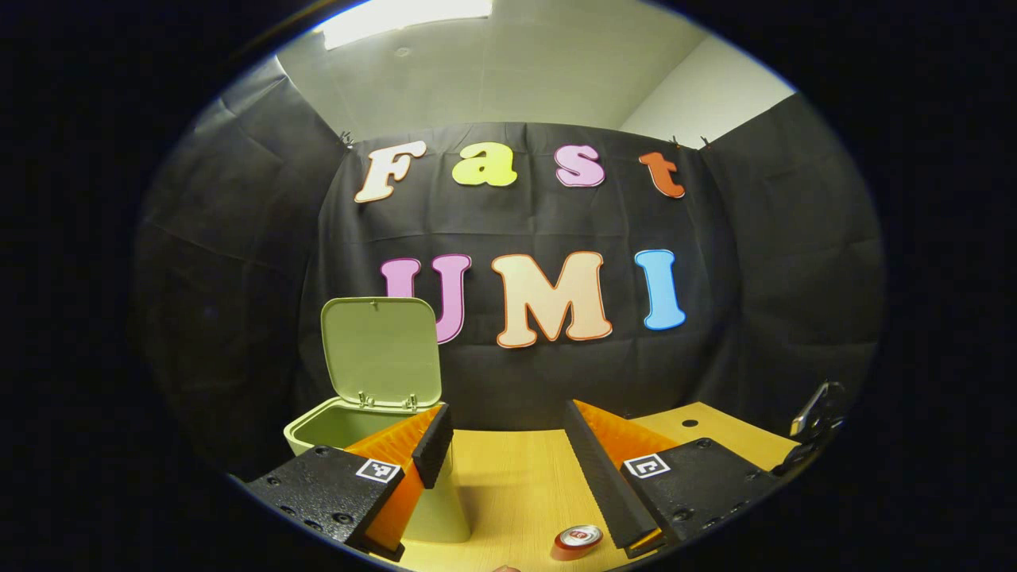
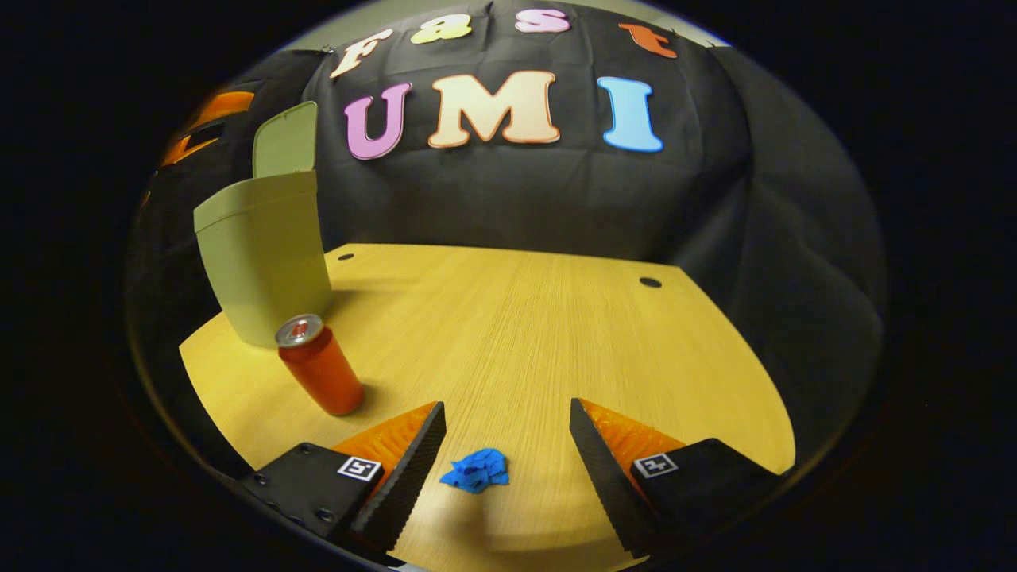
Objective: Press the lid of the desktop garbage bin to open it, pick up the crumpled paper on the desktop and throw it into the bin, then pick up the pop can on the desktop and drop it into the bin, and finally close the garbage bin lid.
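The pale green garbage bin (image 1: 318,425) stands at the table's left with its lid (image 1: 381,353) raised upright. In the right gripper view the bin (image 2: 262,254) is at the far left, its lid (image 2: 286,143) up. A red pop can (image 2: 318,369) stands upright just in front of it; its top (image 1: 578,538) peeks in at the bottom of the left gripper view. A blue crumpled paper (image 2: 477,470) lies on the table between the fingers of my open right gripper (image 2: 508,445), closer to the left finger. My left gripper (image 1: 508,445) is open, beside the bin, holding nothing.
The wooden table (image 2: 556,334) has round holes near its back edge (image 2: 650,282). Black cloth walls close in behind and on both sides. Part of the other gripper (image 1: 818,413) shows at the right edge of the left gripper view.
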Tool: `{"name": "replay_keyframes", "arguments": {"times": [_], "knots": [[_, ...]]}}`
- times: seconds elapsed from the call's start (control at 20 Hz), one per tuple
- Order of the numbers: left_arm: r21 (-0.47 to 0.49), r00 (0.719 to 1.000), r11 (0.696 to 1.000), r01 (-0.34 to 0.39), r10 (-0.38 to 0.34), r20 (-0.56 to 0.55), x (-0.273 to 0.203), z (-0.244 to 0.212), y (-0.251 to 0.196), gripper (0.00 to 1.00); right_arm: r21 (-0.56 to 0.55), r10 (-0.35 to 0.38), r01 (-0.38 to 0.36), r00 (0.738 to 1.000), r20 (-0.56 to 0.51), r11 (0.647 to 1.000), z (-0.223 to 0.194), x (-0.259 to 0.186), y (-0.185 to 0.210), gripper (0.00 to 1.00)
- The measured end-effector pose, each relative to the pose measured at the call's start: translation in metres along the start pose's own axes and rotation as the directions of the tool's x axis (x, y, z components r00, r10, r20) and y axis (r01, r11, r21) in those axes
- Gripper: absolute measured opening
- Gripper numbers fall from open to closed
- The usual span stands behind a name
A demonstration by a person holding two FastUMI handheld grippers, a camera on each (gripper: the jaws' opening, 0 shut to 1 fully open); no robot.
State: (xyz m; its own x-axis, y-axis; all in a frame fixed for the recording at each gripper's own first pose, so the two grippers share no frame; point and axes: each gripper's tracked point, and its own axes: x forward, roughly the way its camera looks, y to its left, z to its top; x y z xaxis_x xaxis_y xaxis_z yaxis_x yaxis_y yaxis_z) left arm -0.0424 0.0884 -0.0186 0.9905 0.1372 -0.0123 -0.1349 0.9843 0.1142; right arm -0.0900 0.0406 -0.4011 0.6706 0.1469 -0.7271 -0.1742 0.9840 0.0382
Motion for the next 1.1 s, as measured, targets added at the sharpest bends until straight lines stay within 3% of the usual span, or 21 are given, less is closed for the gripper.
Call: {"name": "replay_keyframes", "arguments": {"times": [0.1, 0.2, 0.35, 0.4, 0.55, 0.6, 0.65, 0.7, 0.75, 1.1], "knots": [[0.002, 1.000, 1.000, -0.006, 0.006, -0.005, 0.000, -0.002, 0.004, 0.89, 0.027, 0.010, -0.008, 0.998, -0.060, 1.000, -0.022, 0.007, 0.004, 1.00], [0.008, 1.000, 1.000, -0.006, 0.006, -0.010, 0.000, -0.004, 0.006, 0.86, 0.037, 0.012, -0.008, 0.995, -0.099, 0.999, -0.035, 0.013, 0.007, 0.95], [0.018, 1.000, 1.000, 0.000, 0.000, -0.020, 0.000, -0.008, 0.008, 0.86, 0.051, 0.029, -0.022, 0.988, -0.152, 0.998, -0.053, 0.017, 0.015, 0.68], [0.021, 1.000, 1.000, -0.003, 0.003, -0.019, -0.001, -0.008, 0.011, 0.86, 0.058, 0.035, -0.026, 0.986, -0.162, 0.998, -0.060, 0.016, 0.016, 0.64], [0.022, 1.000, 1.000, -0.010, 0.011, -0.017, -0.003, -0.007, 0.020, 0.86, 0.068, 0.037, -0.027, 0.988, -0.153, 0.997, -0.059, 0.015, 0.022, 0.21], [0.022, 1.000, 1.000, -0.018, 0.018, -0.016, -0.003, -0.007, 0.024, 0.86, 0.073, 0.050, -0.039, 0.985, -0.163, 0.997, -0.063, 0.016, 0.026, 0.14], [0.017, 1.000, 1.000, -0.025, 0.026, -0.018, -0.002, -0.008, 0.029, 0.86, 0.076, 0.043, -0.032, 0.987, -0.152, 0.997, -0.059, 0.017, 0.025, 0.14], [0.006, 0.999, 1.000, -0.026, 0.026, -0.027, -0.002, -0.011, 0.031, 0.89, 0.074, 0.041, -0.031, 0.990, -0.135, 0.997, -0.053, 0.014, 0.026, 0.07], [0.001, 0.999, 1.000, -0.031, 0.031, -0.031, -0.003, -0.013, 0.034, 0.86, 0.076, 0.040, -0.031, 0.992, -0.120, 0.997, -0.045, 0.012, 0.026, 0.04], [0.000, 0.997, 0.998, -0.064, 0.064, -0.038, -0.009, -0.021, 0.057, 0.86, 0.116, 0.087, -0.099, 0.991, 0.101, 0.988, 0.069, -0.005, 0.055, 0.07]]}}
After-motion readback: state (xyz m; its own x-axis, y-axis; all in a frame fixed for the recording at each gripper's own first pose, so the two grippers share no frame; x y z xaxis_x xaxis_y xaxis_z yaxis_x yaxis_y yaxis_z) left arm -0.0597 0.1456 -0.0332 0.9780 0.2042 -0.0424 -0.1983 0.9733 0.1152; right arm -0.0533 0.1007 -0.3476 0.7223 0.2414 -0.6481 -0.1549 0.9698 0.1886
